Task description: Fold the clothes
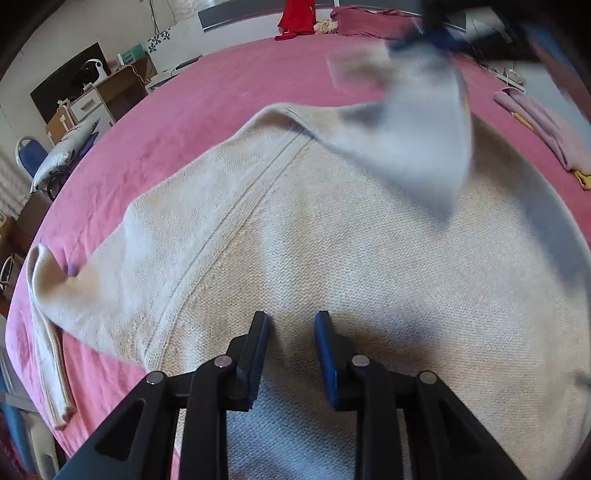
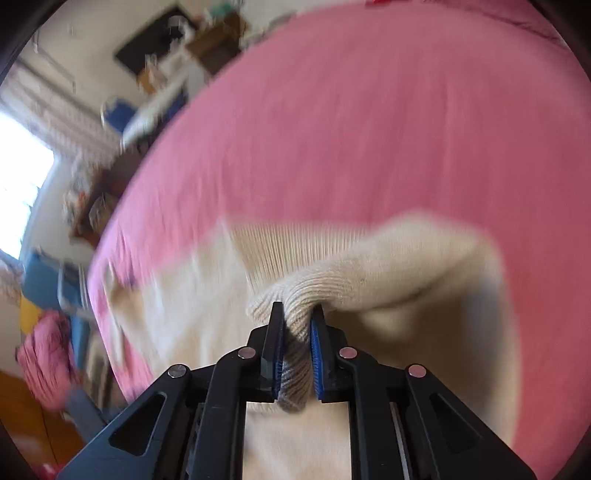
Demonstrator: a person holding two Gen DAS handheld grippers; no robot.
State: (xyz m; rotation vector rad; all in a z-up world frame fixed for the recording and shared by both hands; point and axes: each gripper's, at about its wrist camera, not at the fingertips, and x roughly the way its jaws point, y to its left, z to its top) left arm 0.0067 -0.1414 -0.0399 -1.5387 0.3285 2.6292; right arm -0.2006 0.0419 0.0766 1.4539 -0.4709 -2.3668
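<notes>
While spread flat across fuzzy pink bedsheet (image 1: 221, 85), cream waffle-knit sweater (image 1: 332, 258) lying seam-ridged. Right gripper (image 2: 297, 325) clamped tight on bunched ribbed cuff (image 2: 295, 306). Left gripper (image 1: 291, 325) parted slightly, empty, over sweater's near body.

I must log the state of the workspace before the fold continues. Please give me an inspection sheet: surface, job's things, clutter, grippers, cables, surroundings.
Surface: pink bedcover, wide and mostly flat.
Job's things: cream knit sweater spread on the cover; left sleeve lies out to the side; right sleeve cuff is lifted.
Clutter: folded lilac garment at the right edge; red garment at the far end.
Grippers: left gripper over the sweater body, jaws apart, nothing between them; right gripper shut on the ribbed cuff.
Cables: one wire hangs on the far wall.
Surroundings: wooden desk, blue chair, bright window.
</notes>
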